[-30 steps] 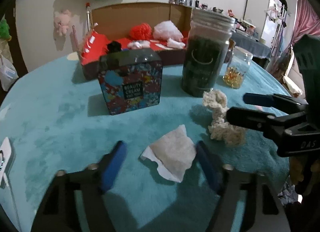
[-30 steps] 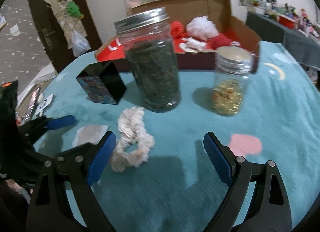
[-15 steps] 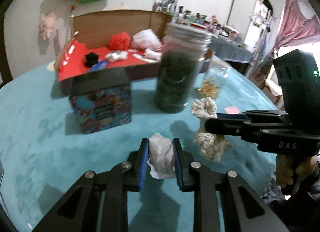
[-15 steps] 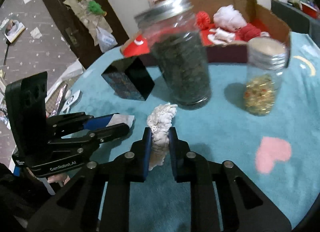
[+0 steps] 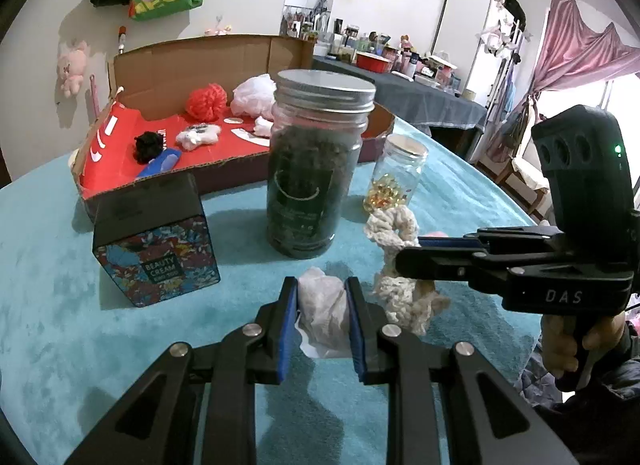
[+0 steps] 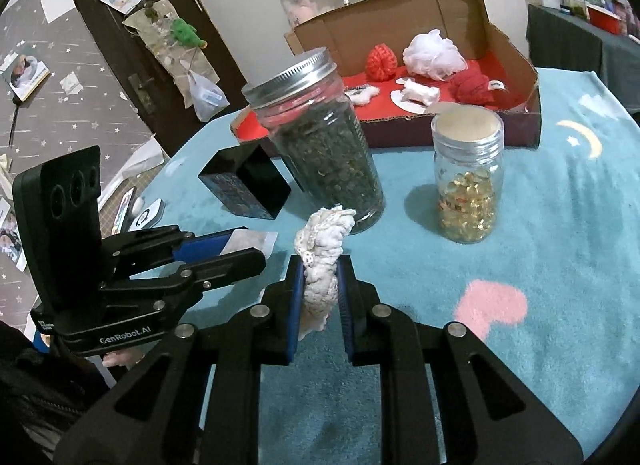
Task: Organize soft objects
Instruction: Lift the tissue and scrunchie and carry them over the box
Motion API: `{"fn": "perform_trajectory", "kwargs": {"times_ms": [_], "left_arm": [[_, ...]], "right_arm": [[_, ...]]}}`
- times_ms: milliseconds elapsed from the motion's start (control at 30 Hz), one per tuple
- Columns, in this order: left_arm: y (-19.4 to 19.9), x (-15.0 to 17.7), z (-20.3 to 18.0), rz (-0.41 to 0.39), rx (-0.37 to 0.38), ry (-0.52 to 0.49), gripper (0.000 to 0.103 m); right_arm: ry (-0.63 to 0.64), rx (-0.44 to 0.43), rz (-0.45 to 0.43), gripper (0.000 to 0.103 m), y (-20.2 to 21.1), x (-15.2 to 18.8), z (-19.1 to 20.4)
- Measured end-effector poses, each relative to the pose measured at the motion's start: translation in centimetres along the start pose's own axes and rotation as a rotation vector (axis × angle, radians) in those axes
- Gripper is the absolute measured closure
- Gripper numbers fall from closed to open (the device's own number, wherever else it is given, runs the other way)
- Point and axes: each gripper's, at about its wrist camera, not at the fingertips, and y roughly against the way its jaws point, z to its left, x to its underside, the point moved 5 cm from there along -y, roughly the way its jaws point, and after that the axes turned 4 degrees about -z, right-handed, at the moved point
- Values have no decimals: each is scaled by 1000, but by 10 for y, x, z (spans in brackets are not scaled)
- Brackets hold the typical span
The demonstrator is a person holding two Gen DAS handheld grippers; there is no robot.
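My left gripper [image 5: 321,297] is shut on a crumpled white tissue [image 5: 323,311] and holds it just above the teal tablecloth [image 5: 60,313]. My right gripper [image 6: 320,277] is shut on a cream knitted scrunchie [image 6: 323,261], lifted off the cloth; the scrunchie also shows in the left wrist view [image 5: 394,265]. Each gripper shows in the other's view: the right one [image 5: 408,255], the left one [image 6: 244,249]. A cardboard box with a red floor [image 5: 224,145] at the back holds a red pom [image 5: 207,101], a white puff [image 5: 252,97] and other soft items.
A tall jar of dark leaves [image 5: 316,169], a small jar of gold capsules [image 5: 394,181] and a black beauty cream box [image 5: 154,239] stand between the grippers and the cardboard box. A dark-covered side table [image 5: 420,97] stands behind.
Both grippers closed on their items a second ago and have since lifted them slightly; the tissue and the scrunchie now hang in the jaws above the cloth.
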Motion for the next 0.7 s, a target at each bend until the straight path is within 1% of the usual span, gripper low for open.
{"fn": "perform_trajectory", "kwargs": {"times_ms": [200, 333, 467, 700], "left_arm": [[0, -1, 3, -1, -3, 6, 78], [2, -1, 12, -4, -15, 19, 78], [12, 2, 26, -10, -28, 44, 78], [31, 14, 64, -9, -83, 92, 78]], "right_arm": [[-11, -4, 6, 87, -1, 3, -3], [-20, -3, 4, 87, 1, 4, -5], [-38, 10, 6, 87, 5, 6, -13], [-66, 46, -3, 87, 19, 9, -33]]}}
